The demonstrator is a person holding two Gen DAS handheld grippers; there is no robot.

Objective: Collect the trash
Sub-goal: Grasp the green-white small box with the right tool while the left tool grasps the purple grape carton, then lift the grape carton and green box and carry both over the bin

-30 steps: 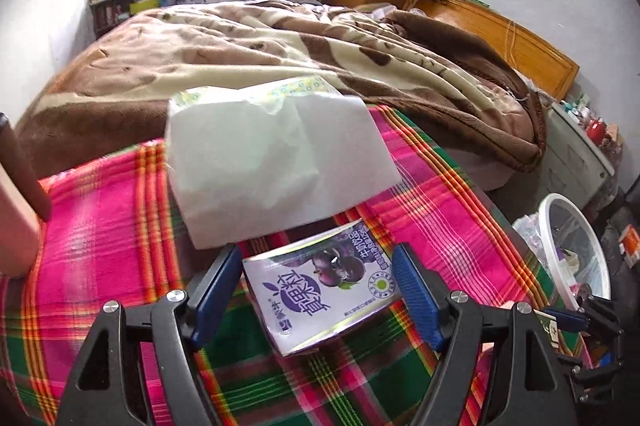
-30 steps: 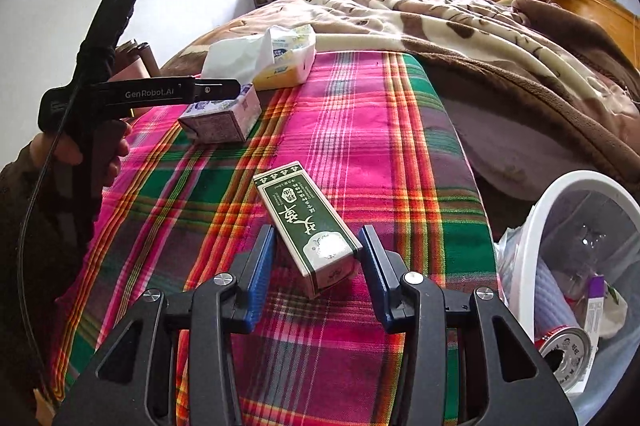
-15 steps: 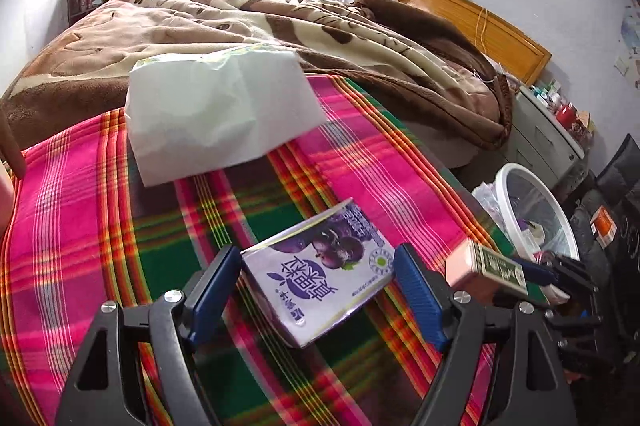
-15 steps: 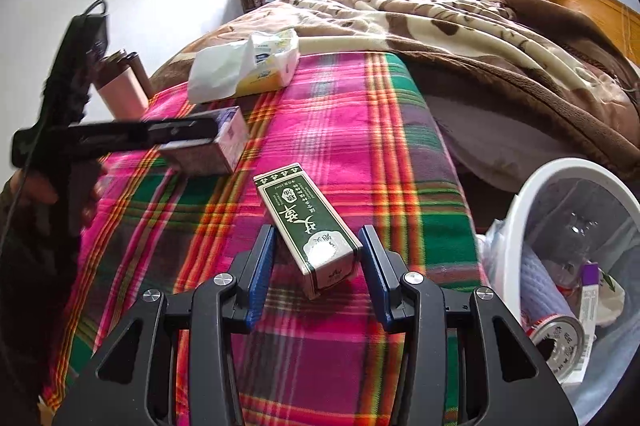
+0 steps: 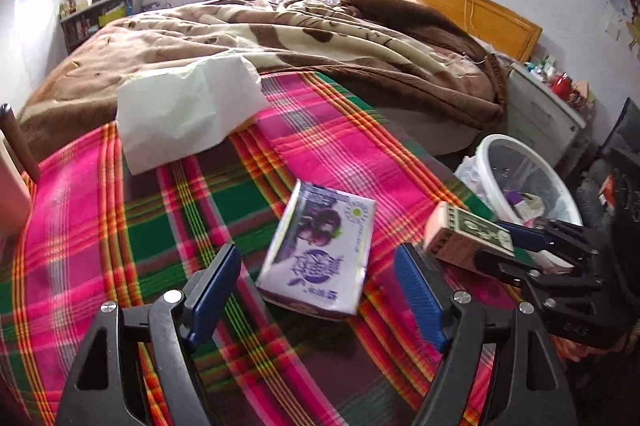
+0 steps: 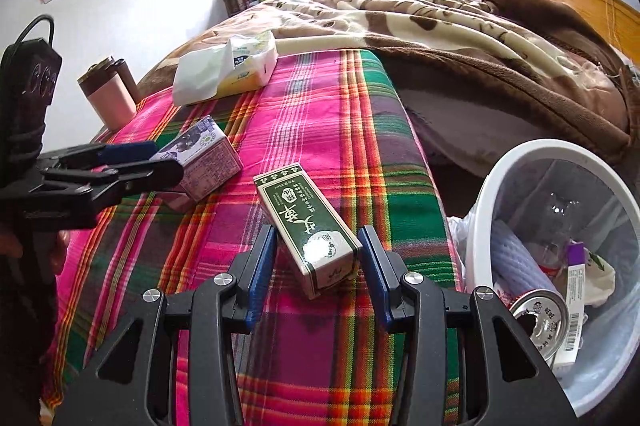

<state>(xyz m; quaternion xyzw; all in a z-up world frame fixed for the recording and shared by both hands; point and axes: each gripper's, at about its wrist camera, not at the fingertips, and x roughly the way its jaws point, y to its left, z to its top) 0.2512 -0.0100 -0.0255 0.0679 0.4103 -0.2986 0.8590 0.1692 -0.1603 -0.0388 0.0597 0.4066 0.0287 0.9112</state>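
Pickup was the step in hand. The right gripper (image 6: 318,254) was clenched on the green box (image 6: 308,226) at lower centre, near the white bin (image 6: 486,201) at right. The left gripper (image 5: 318,266) stood released around the purple carton (image 5: 320,246), with a gap on each side. It probably needed to close before lifting.

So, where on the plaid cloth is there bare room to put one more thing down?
The widest bare stretch of the plaid cloth runs between the tissue pack, the brown blanket and the green box. Another lies between the tissue pack and the purple carton. It is crowded at the left edge, with the pink tumbler, the carton and the left gripper.
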